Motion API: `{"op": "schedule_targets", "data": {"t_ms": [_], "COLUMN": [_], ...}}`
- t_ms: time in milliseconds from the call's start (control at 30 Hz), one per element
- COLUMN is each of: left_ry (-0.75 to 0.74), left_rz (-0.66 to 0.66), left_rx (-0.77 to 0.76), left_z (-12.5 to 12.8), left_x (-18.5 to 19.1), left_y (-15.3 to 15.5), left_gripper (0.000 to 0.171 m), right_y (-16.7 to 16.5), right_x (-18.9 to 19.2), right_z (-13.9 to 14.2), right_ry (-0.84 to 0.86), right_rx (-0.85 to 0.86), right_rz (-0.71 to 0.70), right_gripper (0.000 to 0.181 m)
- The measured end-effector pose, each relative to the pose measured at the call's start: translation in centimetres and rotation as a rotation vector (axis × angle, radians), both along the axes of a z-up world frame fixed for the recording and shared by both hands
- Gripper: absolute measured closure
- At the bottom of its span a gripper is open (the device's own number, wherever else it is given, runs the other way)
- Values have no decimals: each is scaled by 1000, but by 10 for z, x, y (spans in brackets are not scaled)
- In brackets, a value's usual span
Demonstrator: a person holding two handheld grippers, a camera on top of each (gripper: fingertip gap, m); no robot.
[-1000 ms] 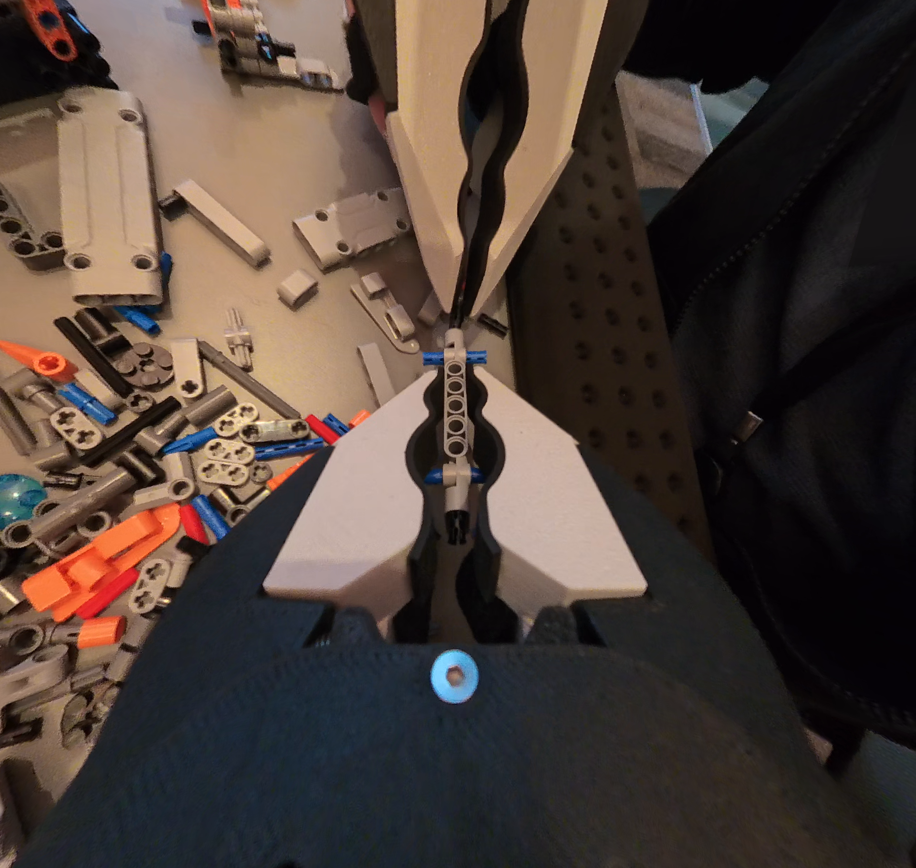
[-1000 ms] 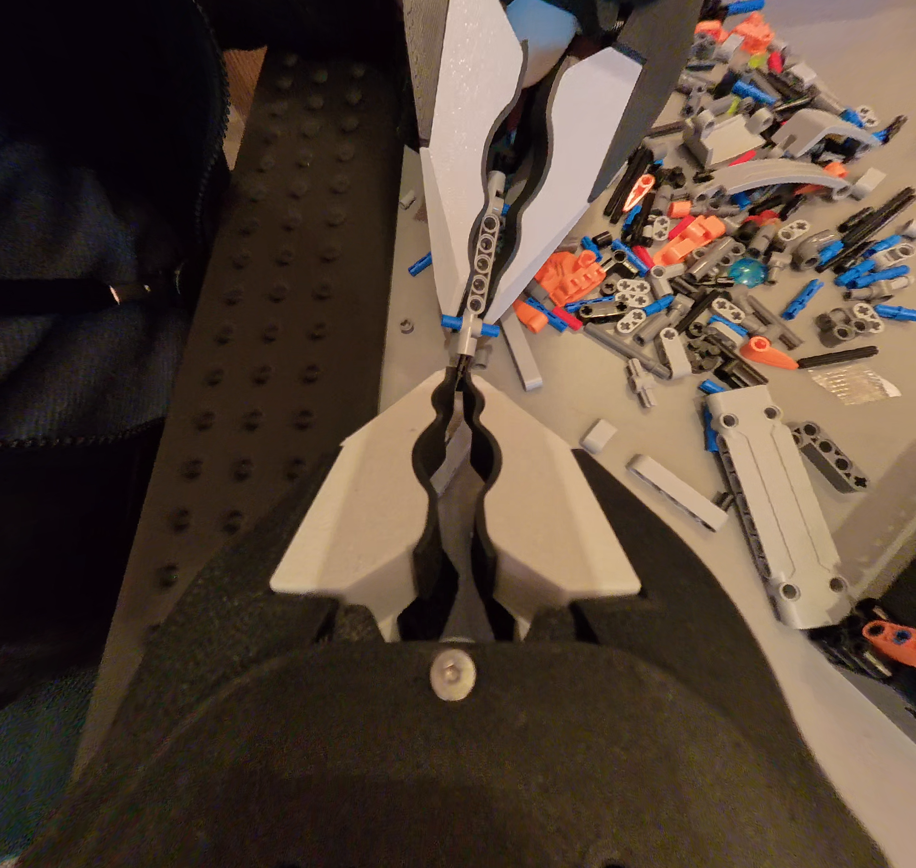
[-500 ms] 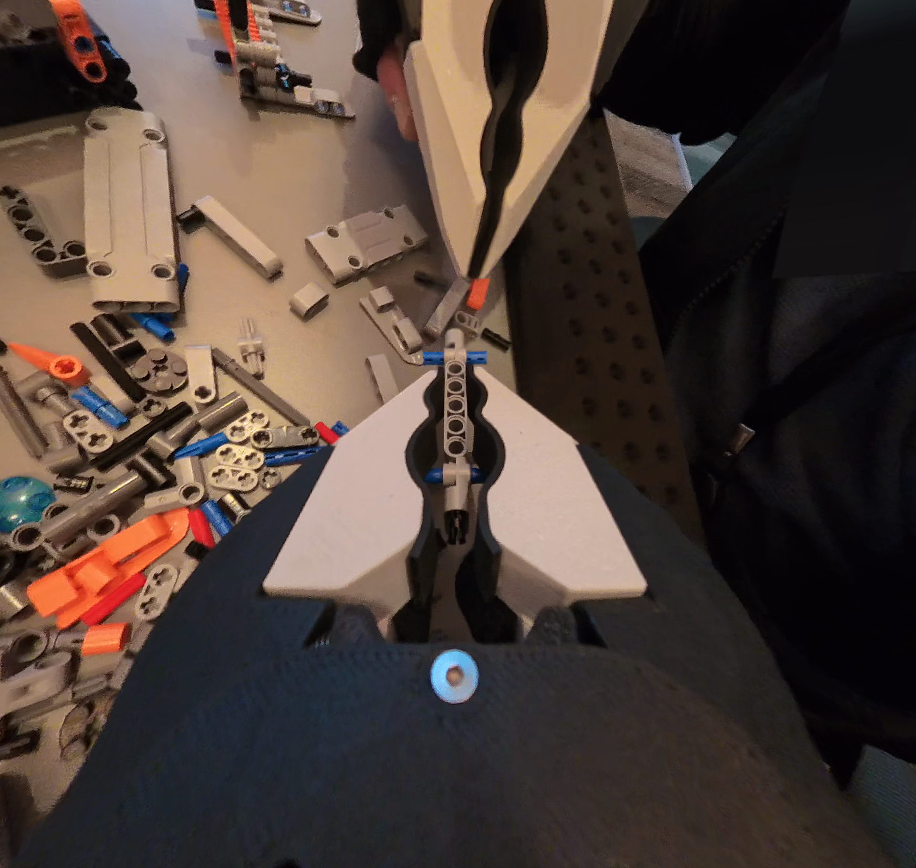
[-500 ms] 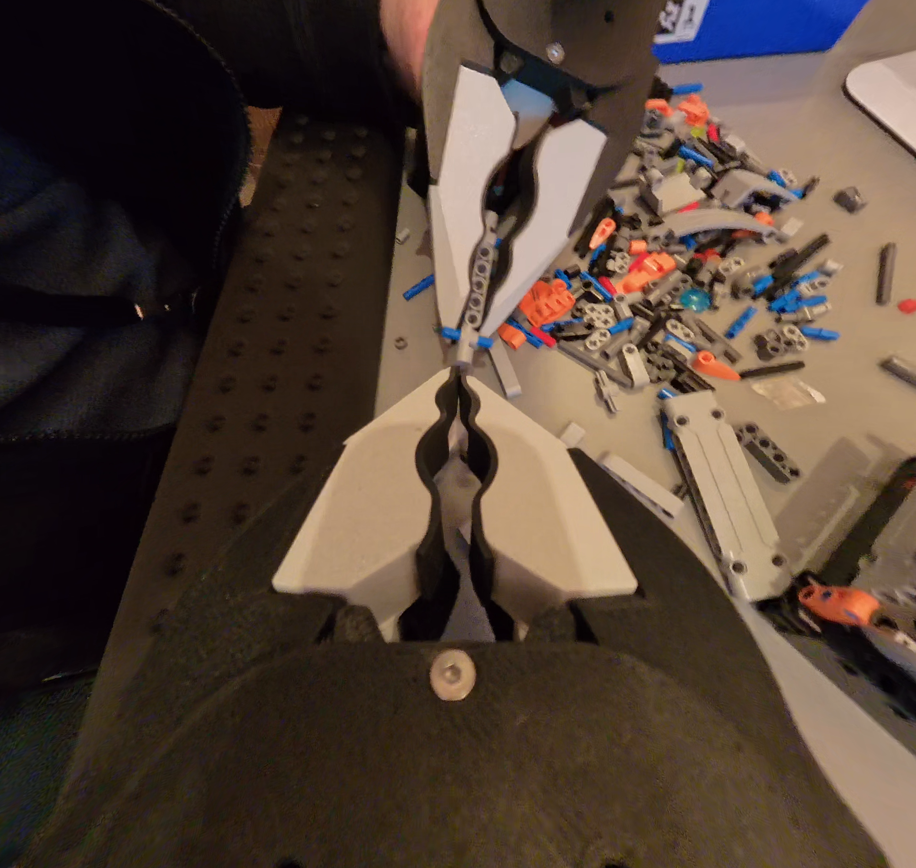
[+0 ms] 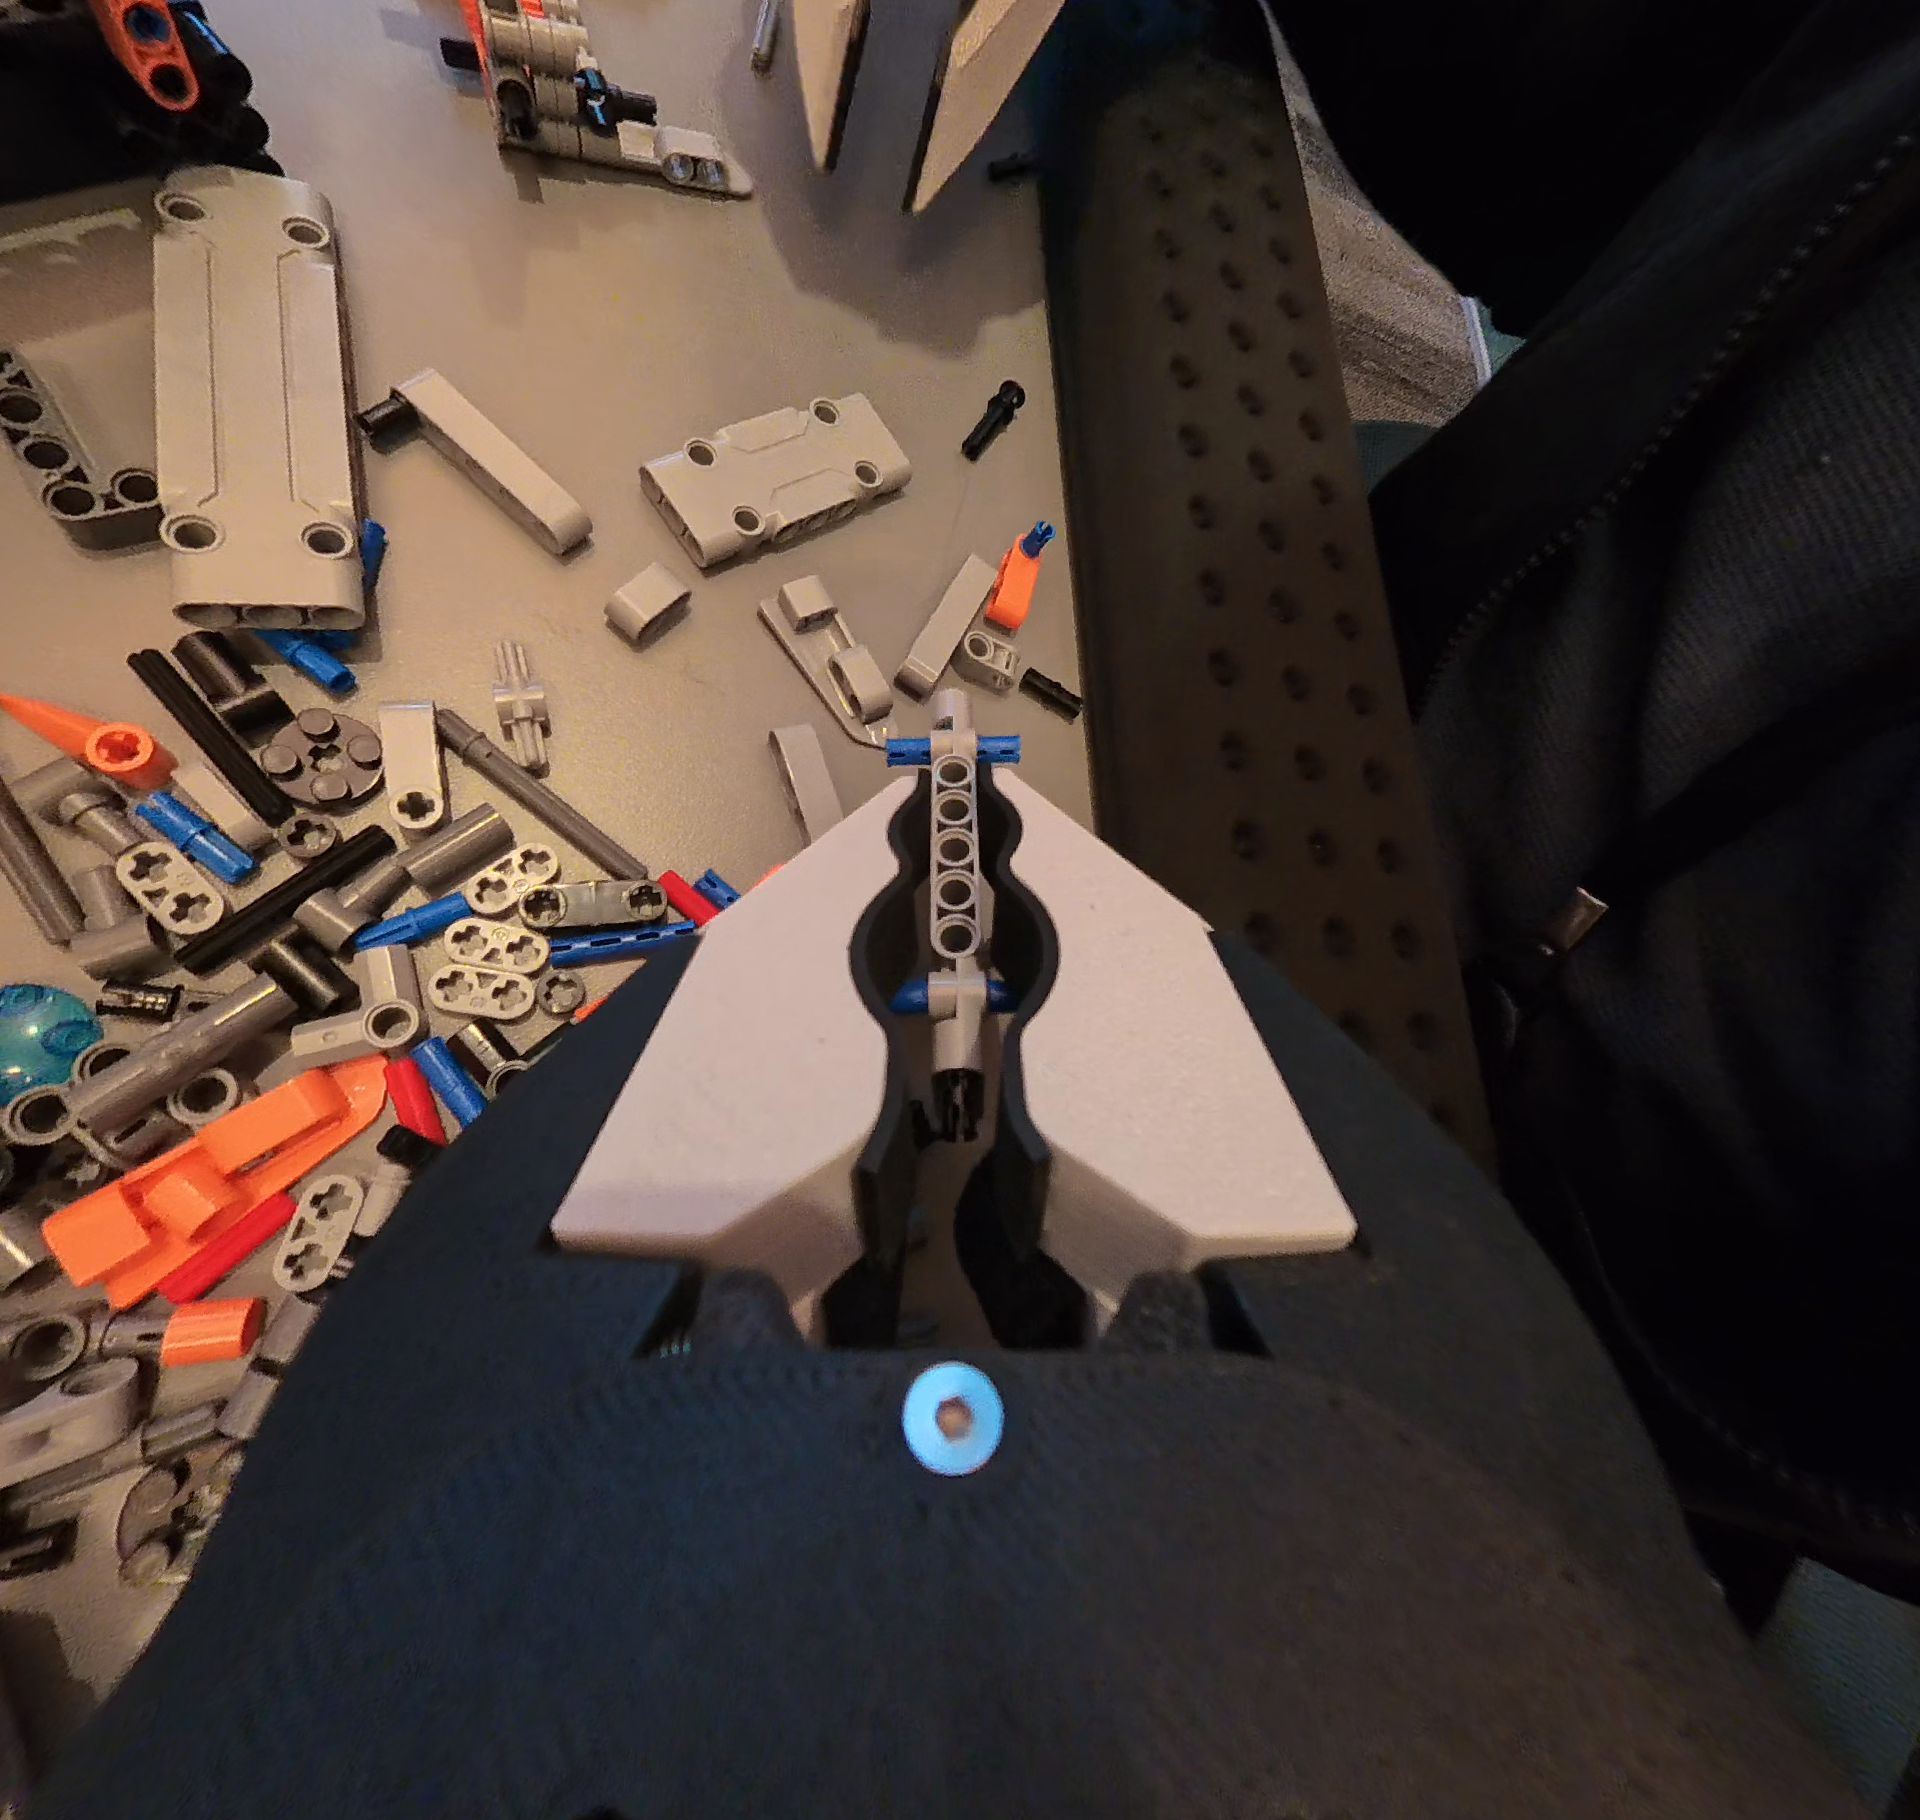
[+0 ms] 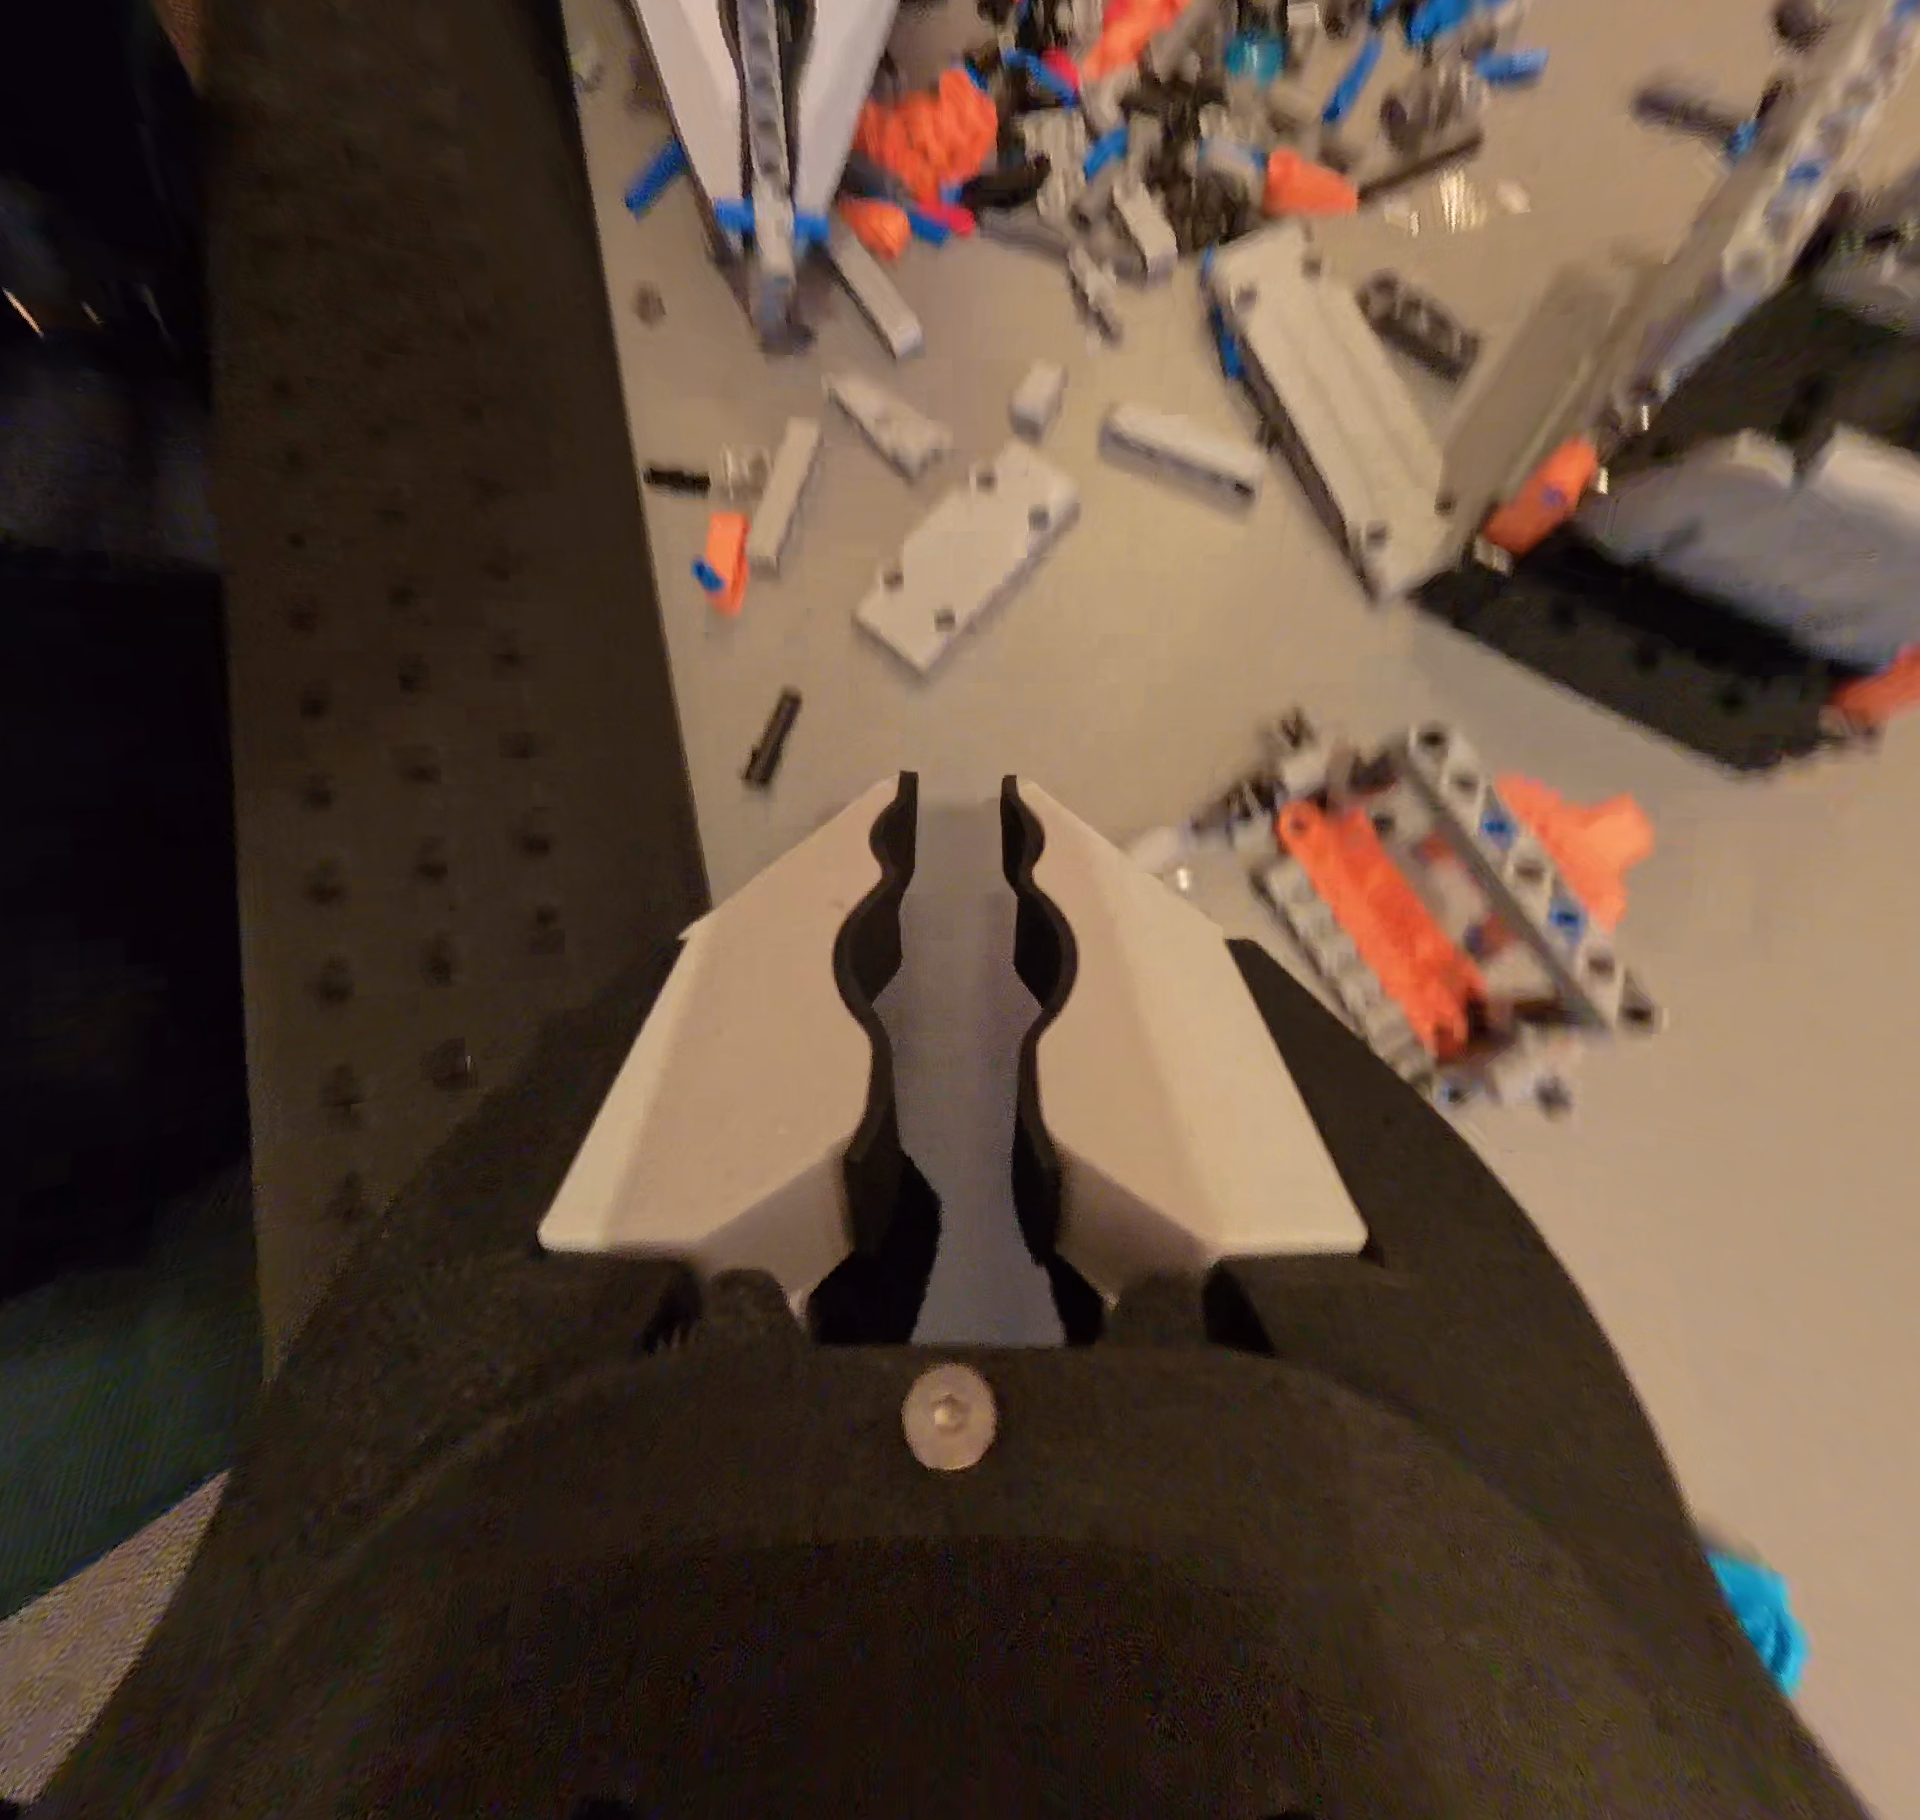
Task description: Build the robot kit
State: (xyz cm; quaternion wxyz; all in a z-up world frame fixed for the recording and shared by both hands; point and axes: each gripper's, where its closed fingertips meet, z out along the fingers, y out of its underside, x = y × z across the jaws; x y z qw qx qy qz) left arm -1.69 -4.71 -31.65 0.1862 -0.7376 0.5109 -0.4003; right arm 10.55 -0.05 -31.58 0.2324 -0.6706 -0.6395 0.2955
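My left gripper [image 5: 954, 783] is shut on a light grey holed beam [image 5: 956, 856] with blue pins through both ends and a black pin at its rear. It holds the beam above the grey table [image 5: 623, 316] near the table's right edge. It also shows in the right wrist view [image 6: 769, 243], far off at the top, with the beam [image 6: 764, 87] between its fingers. My right gripper [image 6: 958, 783] is open and empty, above bare table; a small black pin [image 6: 771, 736] lies just ahead on the left. In the left wrist view the right gripper [image 5: 873, 165] hangs at the top, jaws apart.
A heap of loose grey, black, blue and orange building pieces [image 5: 260, 939] covers the left. Grey panels [image 5: 255, 409] [image 5: 774, 477] lie on the table. A partly built orange and grey frame [image 6: 1444, 929] lies right of my right gripper. A black perforated strip [image 5: 1226, 523] borders the table beside a person's dark clothing. There is about 15 cm between the tips of the two grippers.
The right gripper has let go at the beam's tip, opened, and pulled back and away from the left gripper. The left gripper still holds the beam in the same place.
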Motion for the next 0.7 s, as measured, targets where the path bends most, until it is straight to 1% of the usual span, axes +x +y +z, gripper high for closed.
{"op": "schedule_targets", "data": {"t_ms": [67,200,300,433,500,567,700], "left_ry": [3,30,45,50,44,46,48], "left_rz": [-2,-15,-20,-7,2,10,33], "left_rx": [-1,-16,-29,-64,-73,-74,-65], "left_z": [0,-6,-10,-12,-12,-12,-13], "left_x": [1,5,8,8,8,8,7], "left_y": [-1,-4,-5,-3,-2,0,5], "left_gripper": [167,166,167,166,166,165,159], "right_y": [1,0,-9,-11,-7,-3,-1], "right_x": [26,80,100,114,115,113,105], "right_z": [-5,-6,-10,-24,-24,-25,-24], "right_ry": [-35,-120,-147,-197,-185,-175,-147], "right_rx": [-23,-30,-69,-64,-32,-12,4], "right_rz": [-67,-216,-272,-343,-363,-379,-374], "right_gripper": [167,165,161,160,167,178,179]}}
